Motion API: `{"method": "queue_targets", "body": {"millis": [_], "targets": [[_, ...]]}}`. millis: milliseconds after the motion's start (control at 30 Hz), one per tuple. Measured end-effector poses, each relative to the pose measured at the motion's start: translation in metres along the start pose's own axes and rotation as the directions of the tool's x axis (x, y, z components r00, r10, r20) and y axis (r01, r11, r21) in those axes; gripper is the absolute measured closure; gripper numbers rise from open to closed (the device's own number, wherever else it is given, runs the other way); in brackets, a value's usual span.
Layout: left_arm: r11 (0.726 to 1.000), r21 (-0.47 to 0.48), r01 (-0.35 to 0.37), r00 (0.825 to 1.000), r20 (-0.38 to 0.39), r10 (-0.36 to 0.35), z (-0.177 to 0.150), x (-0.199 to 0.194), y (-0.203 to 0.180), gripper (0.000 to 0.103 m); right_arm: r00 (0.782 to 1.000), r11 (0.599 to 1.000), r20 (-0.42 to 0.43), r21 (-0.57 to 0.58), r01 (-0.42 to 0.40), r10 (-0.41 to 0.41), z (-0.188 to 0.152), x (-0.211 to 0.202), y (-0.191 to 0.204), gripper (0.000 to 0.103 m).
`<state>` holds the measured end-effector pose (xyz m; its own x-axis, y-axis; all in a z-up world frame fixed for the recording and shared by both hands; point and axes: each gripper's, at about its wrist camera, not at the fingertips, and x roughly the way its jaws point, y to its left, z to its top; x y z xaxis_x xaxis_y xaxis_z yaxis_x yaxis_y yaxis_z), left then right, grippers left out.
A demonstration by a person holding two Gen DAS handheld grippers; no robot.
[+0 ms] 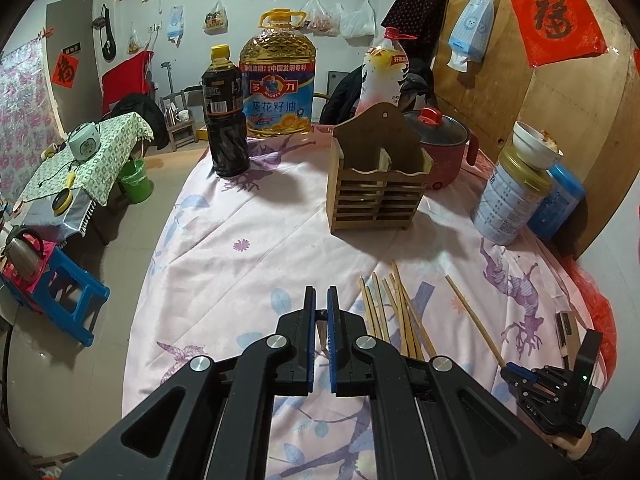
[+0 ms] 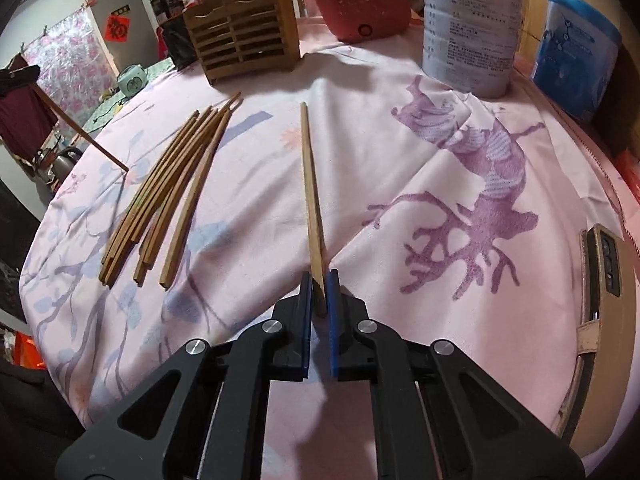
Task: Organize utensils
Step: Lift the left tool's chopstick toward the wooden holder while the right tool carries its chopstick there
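A wooden slatted utensil holder (image 1: 378,172) stands upright on the pink tablecloth, also in the right wrist view (image 2: 244,36). A pile of several wooden chopsticks (image 1: 394,312) lies in front of it, also in the right wrist view (image 2: 168,196). My right gripper (image 2: 319,284) is shut on the thick end of a single chopstick (image 2: 310,184) that points toward the holder; it shows in the left wrist view (image 1: 516,372). My left gripper (image 1: 320,300) is shut on another chopstick (image 1: 321,334), seen hanging tip-down at the left of the right wrist view (image 2: 80,132).
At the back stand a dark sauce bottle (image 1: 224,116), a big oil jug (image 1: 278,76), a red electric pot (image 1: 440,144) and a milk powder tin (image 1: 510,200) with a bowl on it. A blue tub (image 2: 576,52) and a phone-like box (image 2: 606,268) sit at the right.
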<state>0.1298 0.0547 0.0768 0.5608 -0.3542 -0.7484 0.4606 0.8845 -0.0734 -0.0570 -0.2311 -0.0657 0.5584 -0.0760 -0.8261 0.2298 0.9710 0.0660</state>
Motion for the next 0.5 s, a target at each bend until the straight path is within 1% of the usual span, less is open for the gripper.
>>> {"method": "queue_targets", "body": {"millis": [67, 133, 233, 300, 333, 400, 500], "targets": [[1.0, -0.004, 0.0, 1.0, -0.001, 0.0, -0.001, 0.001, 0.001, 0.097, 1.0, 1.0, 0.018, 0.0, 0.002, -0.002, 0.006, -0.009, 0.001, 0.096], [1.0, -0.009, 0.005, 1.0, -0.006, -0.005, 0.001, 0.002, 0.002, 0.097, 0.998, 1.0, 0.059, -0.002, 0.006, -0.005, 0.017, -0.026, 0.002, 0.097], [1.0, 0.0, 0.003, 1.0, 0.008, -0.003, 0.01, -0.001, 0.002, 0.097, 0.989, 1.0, 0.145, -0.022, 0.009, -0.006, 0.045, -0.059, 0.006, 0.097], [1.0, 0.003, 0.008, 1.0, 0.021, -0.008, 0.017, -0.004, 0.002, 0.097, 0.978, 0.999, 0.206, -0.034, 0.006, 0.001, 0.066, -0.08, 0.007, 0.097], [1.0, 0.003, 0.015, 0.999, 0.032, -0.015, 0.023, -0.006, 0.002, 0.097, 0.969, 0.999, 0.248, -0.039, 0.0, 0.01, 0.08, -0.094, 0.009, 0.097], [1.0, 0.003, 0.027, 0.998, 0.049, -0.028, 0.032, -0.01, 0.001, 0.097, 0.954, 0.999, 0.298, -0.04, -0.012, 0.024, 0.1, -0.111, 0.011, 0.097], [0.999, 0.005, 0.053, 0.996, 0.074, -0.053, 0.049, -0.016, -0.001, 0.097, 0.938, 0.998, 0.341, -0.041, -0.049, 0.06, 0.122, -0.127, 0.015, 0.097]]}}
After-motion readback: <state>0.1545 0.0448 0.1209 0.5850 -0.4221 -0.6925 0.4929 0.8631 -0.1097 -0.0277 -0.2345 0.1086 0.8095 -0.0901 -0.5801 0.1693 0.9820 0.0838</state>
